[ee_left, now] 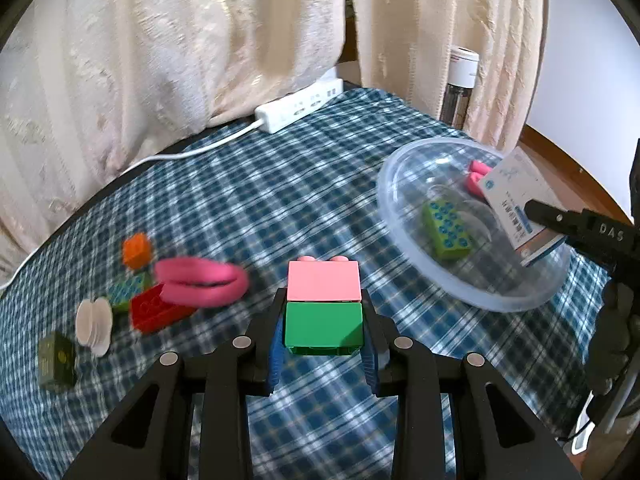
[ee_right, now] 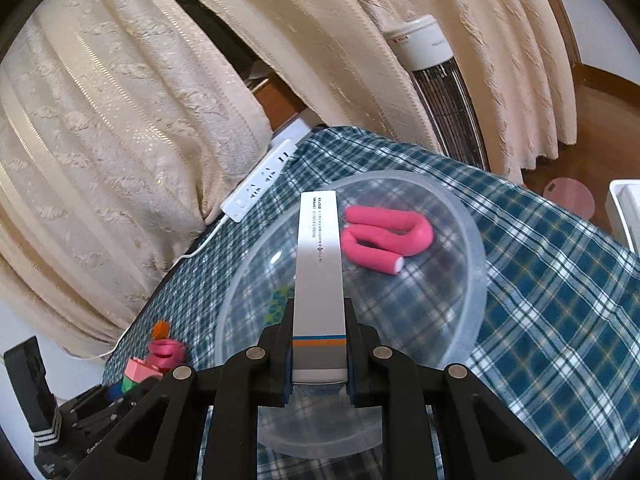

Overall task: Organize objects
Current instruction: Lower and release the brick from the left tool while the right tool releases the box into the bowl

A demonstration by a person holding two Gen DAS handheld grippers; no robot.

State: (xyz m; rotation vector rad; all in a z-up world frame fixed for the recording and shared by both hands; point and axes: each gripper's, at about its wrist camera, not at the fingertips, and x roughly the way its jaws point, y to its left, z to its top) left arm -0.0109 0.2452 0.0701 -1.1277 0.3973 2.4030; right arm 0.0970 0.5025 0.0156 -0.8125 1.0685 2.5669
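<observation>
The left tongs (ee_left: pixel 324 332) clamp a pink-and-green block stack (ee_left: pixel 324 304) above the checked tabletop (ee_left: pixel 280 208). The right tongs (ee_right: pixel 319 354) pinch a slim white box (ee_right: pixel 319 280) over the clear bowl (ee_right: pixel 476 248), hiding part of a green brick (ee_left: pixel 446 230) inside. Blurred toys near the tabletop's left edge; cream curtains (ee_left: pixel 180 40) behind.

Bright daylight, fisheye warp, left-side blur

Bare checked cloth (ee_left: pixel 280 208) lies open from 11 to 1 o'clock ahead of the left gripper (ee_left: pixel 324 332). A toy cluster (ee_left: pixel 160 300) blocks 9 to 10 o'clock; the clear bowl (ee_left: pixel 400 216) and right gripper (ee_left: pixel 576 228) crowd 2 o'clock.
</observation>
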